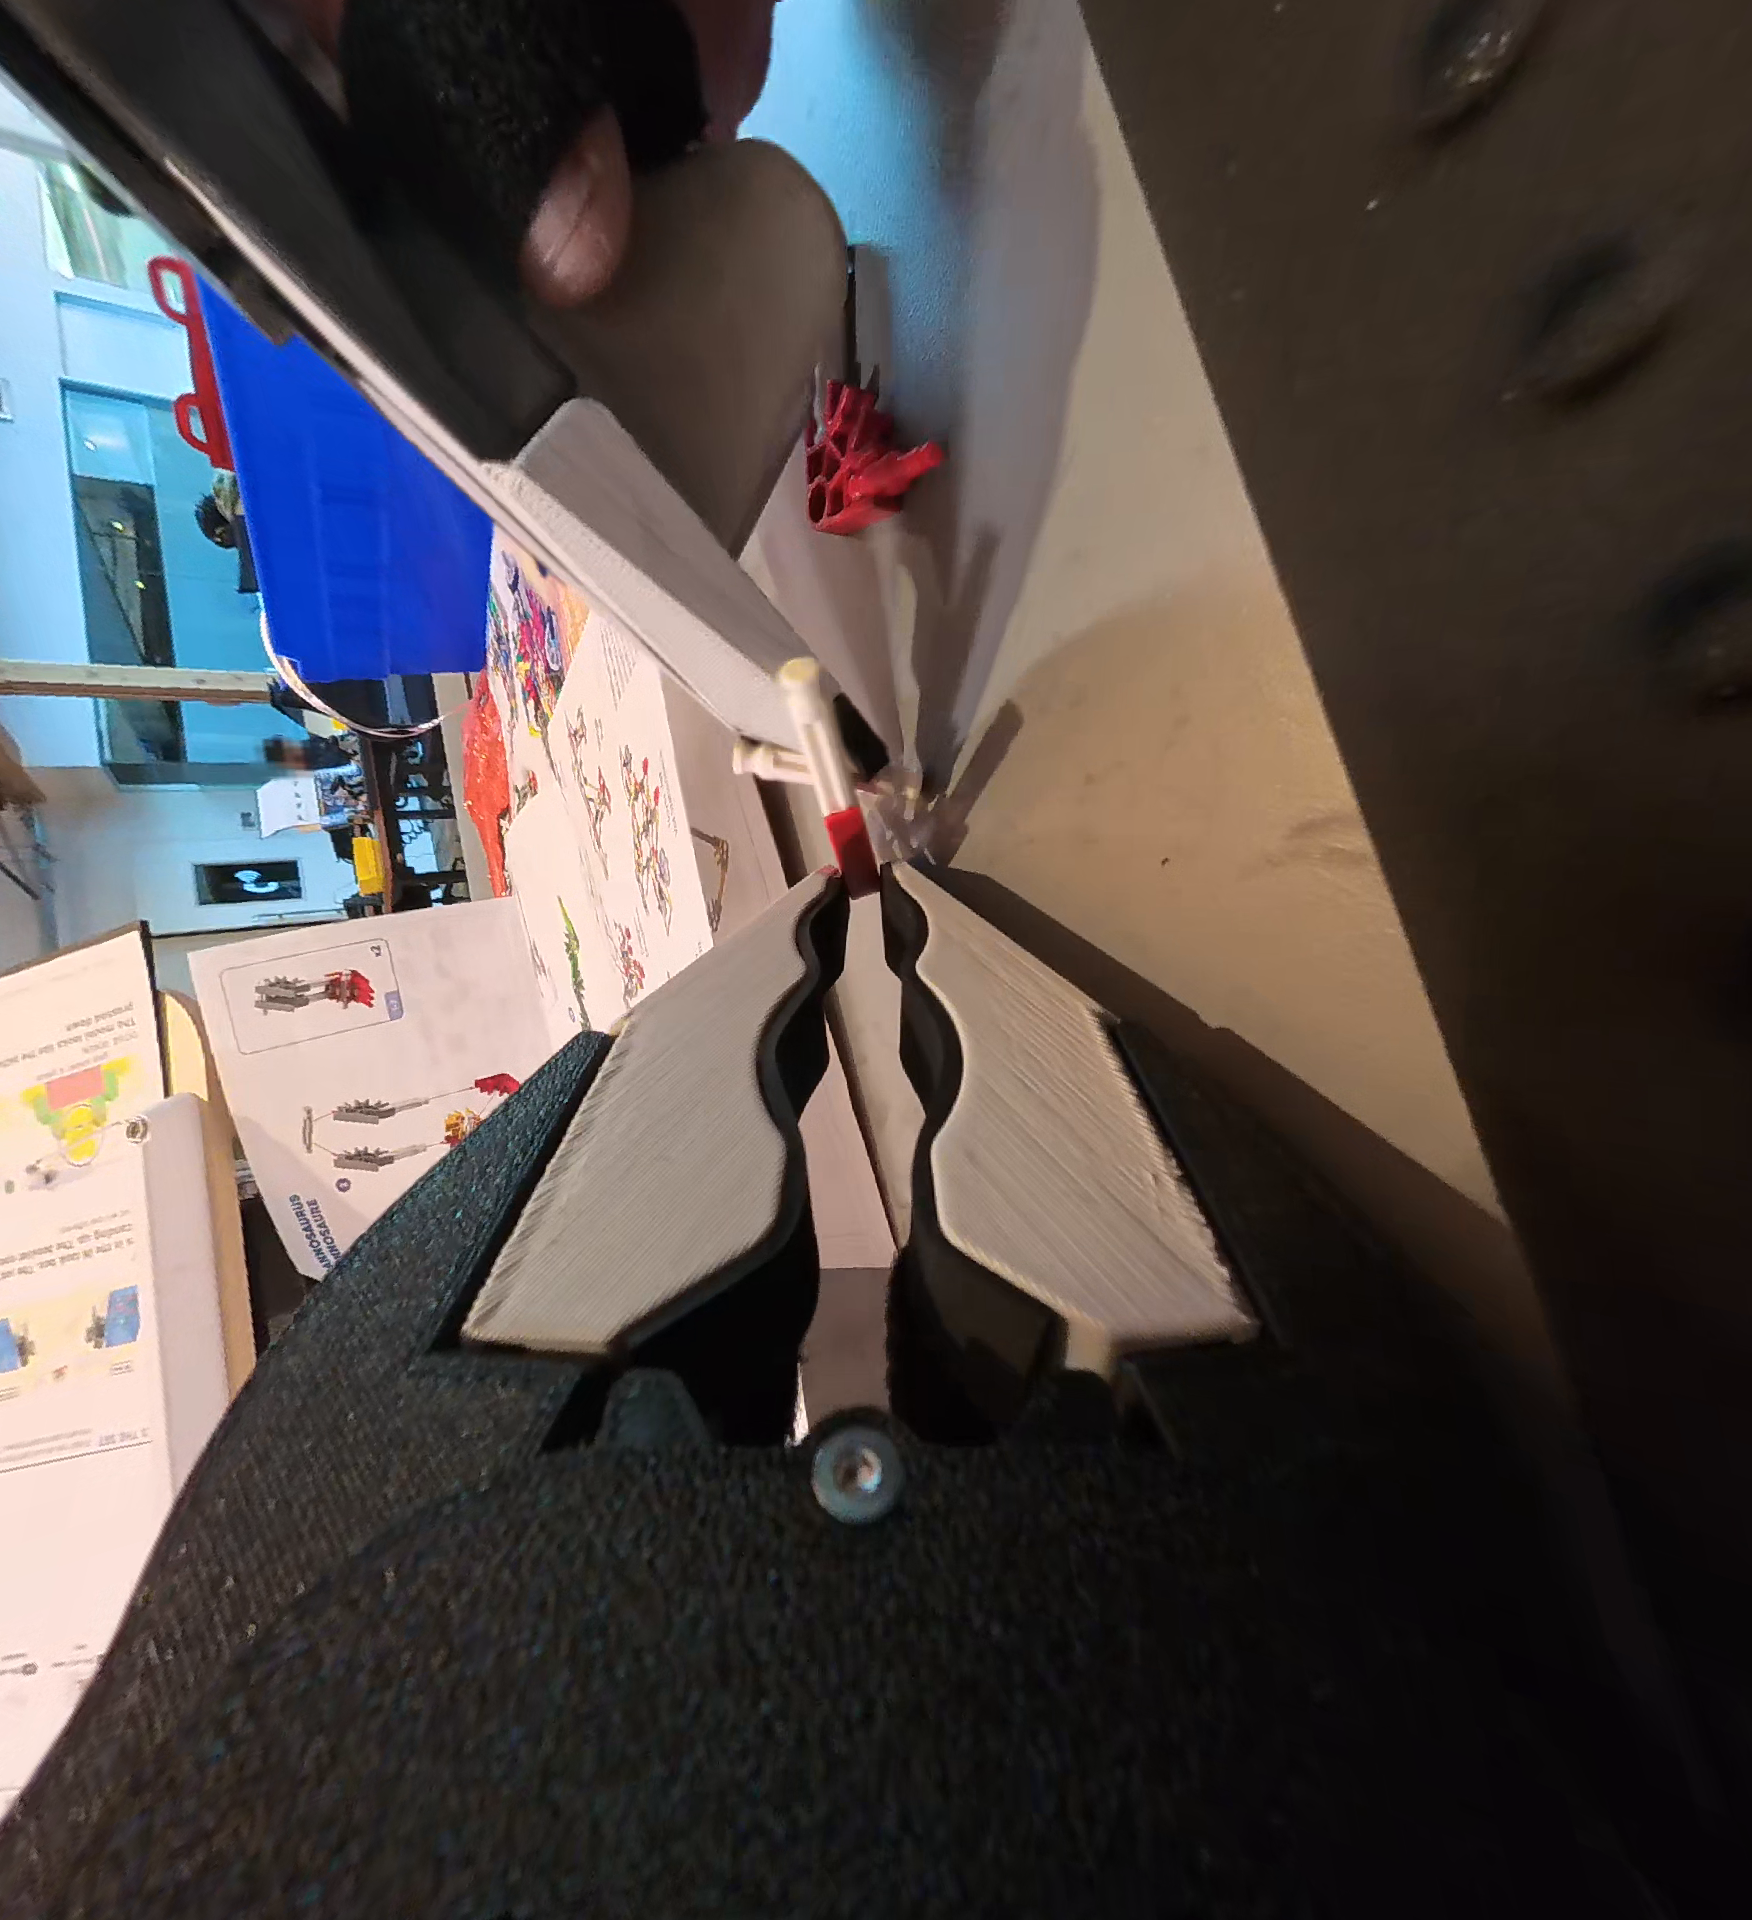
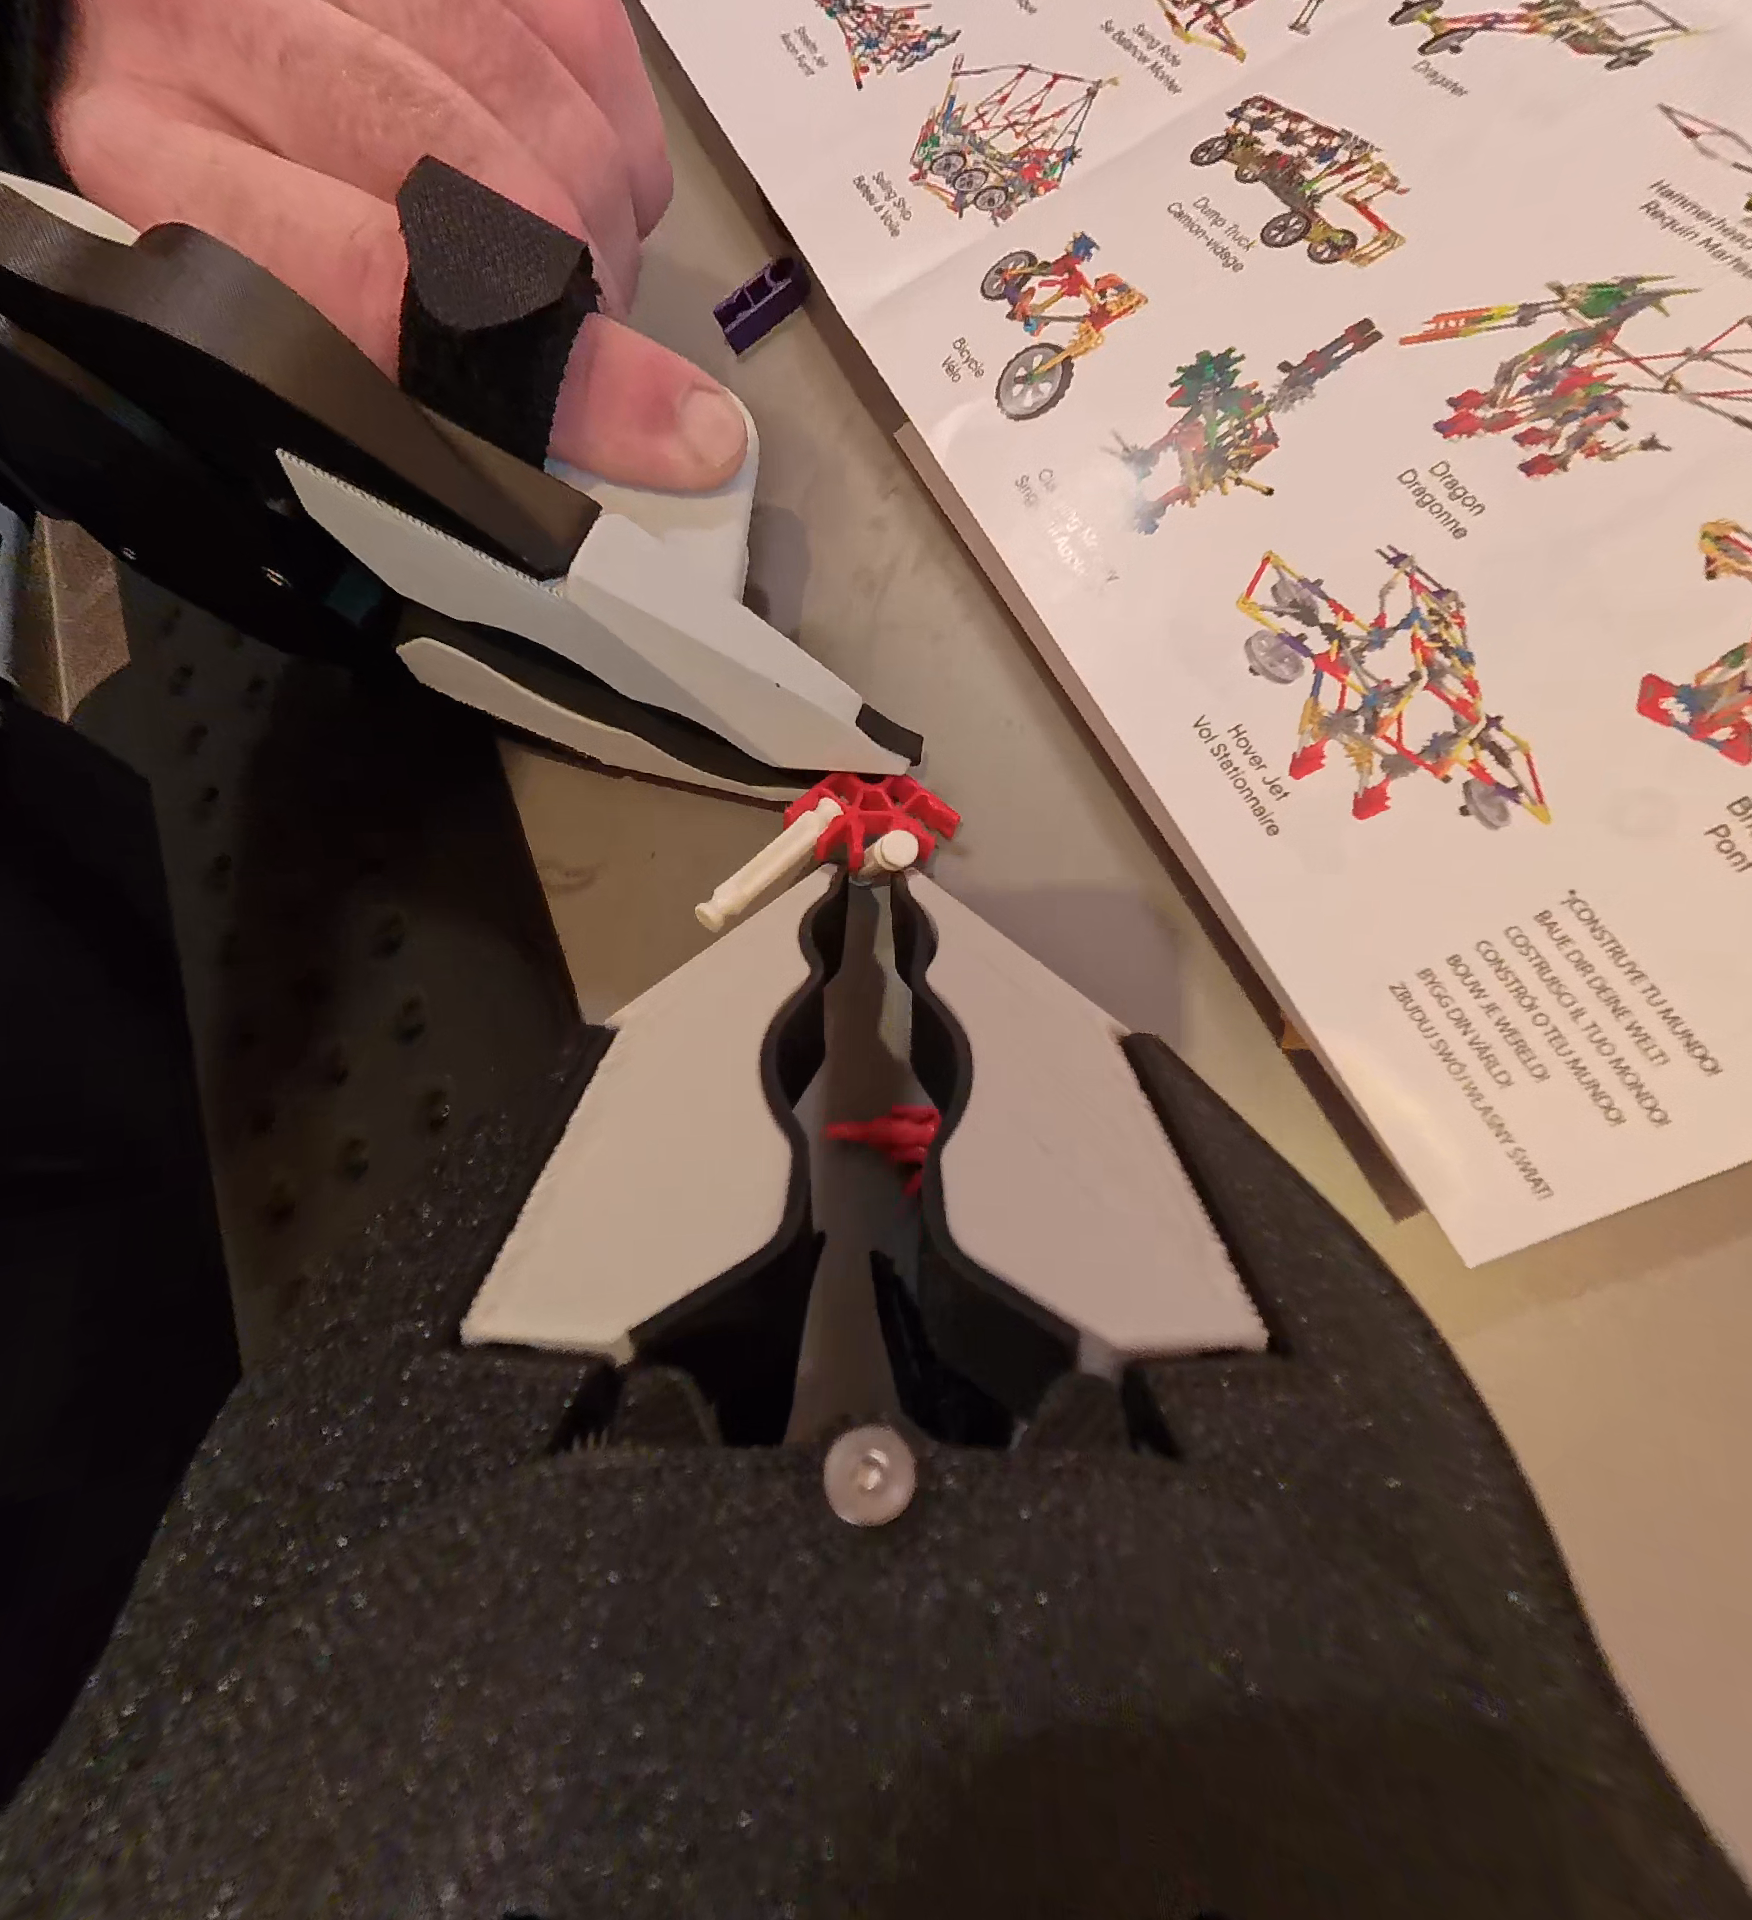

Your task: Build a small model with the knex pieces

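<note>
Large instruction sheet (image 2: 1371,520) with coloured model pictures lying flat on the grey desk (image 2: 955,644), small purple connector piece (image 2: 763,303) just beside its edge, loose red connector (image 1: 867,468) on the desk, blue bin (image 1: 352,520) with red handles behind, 2 more printed sheets (image 1: 363,1039) nearby

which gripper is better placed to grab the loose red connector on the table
Right, probably: the loose red connector lies directly beneath the right gripper, but sits farther ahead of the left gripper. Both are shut on the small assembly, though.
</note>
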A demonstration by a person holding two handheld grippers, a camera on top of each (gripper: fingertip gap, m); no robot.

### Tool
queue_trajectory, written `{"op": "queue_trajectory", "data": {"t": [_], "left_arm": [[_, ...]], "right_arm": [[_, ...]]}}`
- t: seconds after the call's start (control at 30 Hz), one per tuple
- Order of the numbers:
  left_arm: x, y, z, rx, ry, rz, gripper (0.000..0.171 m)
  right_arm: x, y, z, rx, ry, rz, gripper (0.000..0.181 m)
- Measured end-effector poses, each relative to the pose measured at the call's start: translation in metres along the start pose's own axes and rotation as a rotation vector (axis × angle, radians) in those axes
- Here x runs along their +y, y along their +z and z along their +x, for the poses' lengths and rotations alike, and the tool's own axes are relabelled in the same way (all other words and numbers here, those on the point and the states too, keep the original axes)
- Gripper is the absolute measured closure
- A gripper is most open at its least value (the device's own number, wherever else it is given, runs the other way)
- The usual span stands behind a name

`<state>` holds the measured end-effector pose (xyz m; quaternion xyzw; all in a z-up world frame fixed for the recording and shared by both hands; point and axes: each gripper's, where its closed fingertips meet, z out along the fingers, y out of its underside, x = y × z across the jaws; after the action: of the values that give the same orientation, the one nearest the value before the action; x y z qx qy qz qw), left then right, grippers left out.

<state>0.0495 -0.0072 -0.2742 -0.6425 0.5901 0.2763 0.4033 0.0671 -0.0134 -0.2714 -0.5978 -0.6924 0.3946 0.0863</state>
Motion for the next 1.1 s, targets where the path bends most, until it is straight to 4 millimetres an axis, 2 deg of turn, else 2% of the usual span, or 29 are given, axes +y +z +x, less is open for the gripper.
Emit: {"op": "queue_trajectory", "data": {"t": [0.17,0.23,0.37,0.53,0.6,0.77,0.9,1.0,1.1], "left_arm": [[-0.001,0.0,0.0,-0.01,0.031,-0.001,0.169],[-0.001,0.0,0.0,-0.009,0.028,-0.001,0.169],[-0.001,0.001,0.0,-0.01,0.025,0.0,0.169],[-0.001,0.001,0.0,-0.007,0.021,0.0,0.169],[-0.001,0.001,0.0,-0.004,0.016,0.0,0.169],[-0.001,0.001,0.0,-0.001,0.015,-0.001,0.169],[-0.001,0.001,0.0,0.0,0.012,0.0,0.169],[-0.001,0.0,0.0,-0.003,0.006,0.003,0.169],[-0.001,0.0,0.0,0.004,-0.034,0.011,0.169]], "right_arm": [[-0.005,-0.009,0.003,0.014,-0.005,0.04,0.174],[-0.008,-0.011,0.001,-0.006,-0.004,0.047,0.181],[-0.003,-0.008,0.002,0.002,-0.004,0.036,0.181],[0.005,-0.017,0.006,0.088,-0.058,-0.01,0.173],[0.009,-0.016,0.005,0.11,-0.079,-0.037,0.168],[0.015,-0.008,0.005,0.146,-0.129,-0.086,0.169],[0.013,-0.009,0.009,0.199,-0.174,-0.107,0.177],[0.01,-0.01,0.005,0.139,-0.104,-0.044,0.177],[-0.001,-0.016,0.0,0.069,0.002,0.071,0.177]]}}
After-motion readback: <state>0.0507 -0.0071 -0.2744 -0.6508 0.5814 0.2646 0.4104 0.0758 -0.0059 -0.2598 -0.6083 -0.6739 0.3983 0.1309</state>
